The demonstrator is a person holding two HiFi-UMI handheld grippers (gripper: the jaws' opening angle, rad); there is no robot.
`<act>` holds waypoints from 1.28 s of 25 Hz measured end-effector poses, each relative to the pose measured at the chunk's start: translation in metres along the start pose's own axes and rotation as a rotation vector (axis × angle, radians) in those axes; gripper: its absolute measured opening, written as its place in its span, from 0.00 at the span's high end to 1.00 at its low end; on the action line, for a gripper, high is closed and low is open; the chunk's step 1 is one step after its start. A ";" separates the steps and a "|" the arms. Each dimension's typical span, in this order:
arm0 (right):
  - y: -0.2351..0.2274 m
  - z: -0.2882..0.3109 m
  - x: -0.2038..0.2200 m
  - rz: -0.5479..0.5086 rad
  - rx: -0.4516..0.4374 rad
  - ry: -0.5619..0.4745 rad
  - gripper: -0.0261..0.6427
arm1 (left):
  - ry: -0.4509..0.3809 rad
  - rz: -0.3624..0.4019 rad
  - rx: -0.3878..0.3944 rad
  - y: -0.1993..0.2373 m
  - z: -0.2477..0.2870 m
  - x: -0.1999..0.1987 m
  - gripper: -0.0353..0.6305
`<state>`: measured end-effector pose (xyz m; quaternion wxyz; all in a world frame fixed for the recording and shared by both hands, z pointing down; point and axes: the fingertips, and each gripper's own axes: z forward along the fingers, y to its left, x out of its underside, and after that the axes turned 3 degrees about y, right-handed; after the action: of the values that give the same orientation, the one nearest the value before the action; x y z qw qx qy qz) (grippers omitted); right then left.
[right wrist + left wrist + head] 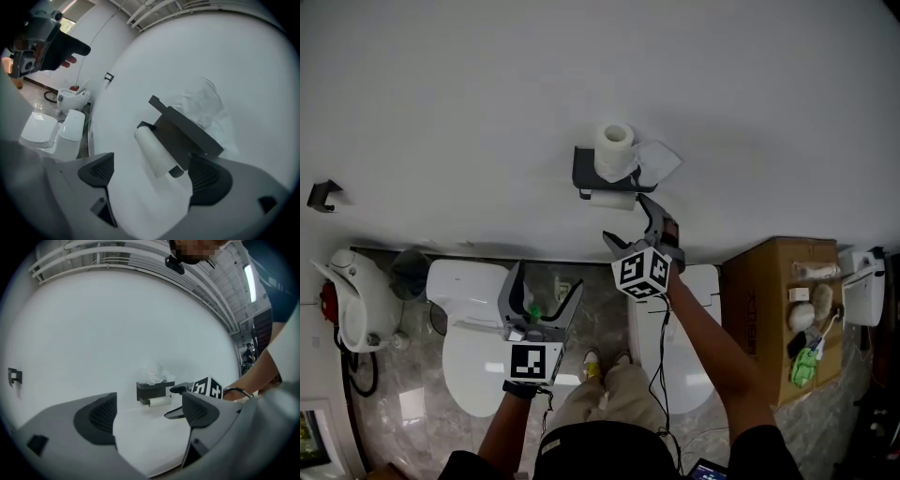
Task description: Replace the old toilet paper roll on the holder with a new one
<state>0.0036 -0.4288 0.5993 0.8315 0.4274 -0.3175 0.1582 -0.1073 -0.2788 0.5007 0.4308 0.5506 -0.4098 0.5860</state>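
A dark wall holder (585, 172) carries a full white roll (615, 150) and crumpled wrapping (659, 161) on its top shelf. Under the shelf hangs the thin old roll (614, 200) on its spindle. My right gripper (626, 220) stands open just below that old roll. In the right gripper view the old roll (153, 152) lies ahead between the pads, which do not touch it, under the shelf (187, 131). My left gripper (546, 295) is lower and to the left, open and empty. The left gripper view shows the holder (154, 389) far off and the right gripper (180, 401) beside it.
A toilet (473, 347) stands below left and another (684, 356) below right. A cardboard box (769, 309) with small items on it sits at the right. A dark wall hook (323, 195) and a white fixture (356, 300) are at far left.
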 end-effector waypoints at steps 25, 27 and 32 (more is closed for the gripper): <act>-0.011 0.032 -0.003 -0.212 0.089 0.067 0.60 | -0.002 -0.027 0.016 -0.006 -0.004 0.003 0.29; -0.012 0.030 -0.002 -0.225 0.100 0.072 0.61 | -0.005 -0.031 0.019 -0.006 -0.004 0.003 0.29; -0.012 0.029 -0.005 -0.261 0.107 0.070 0.68 | 0.007 -0.039 0.010 -0.006 -0.009 0.007 0.29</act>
<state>-0.0051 -0.4587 0.6012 0.8315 0.5032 -0.2210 0.0803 -0.1040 -0.2676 0.5073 0.4408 0.5588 -0.3944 0.5813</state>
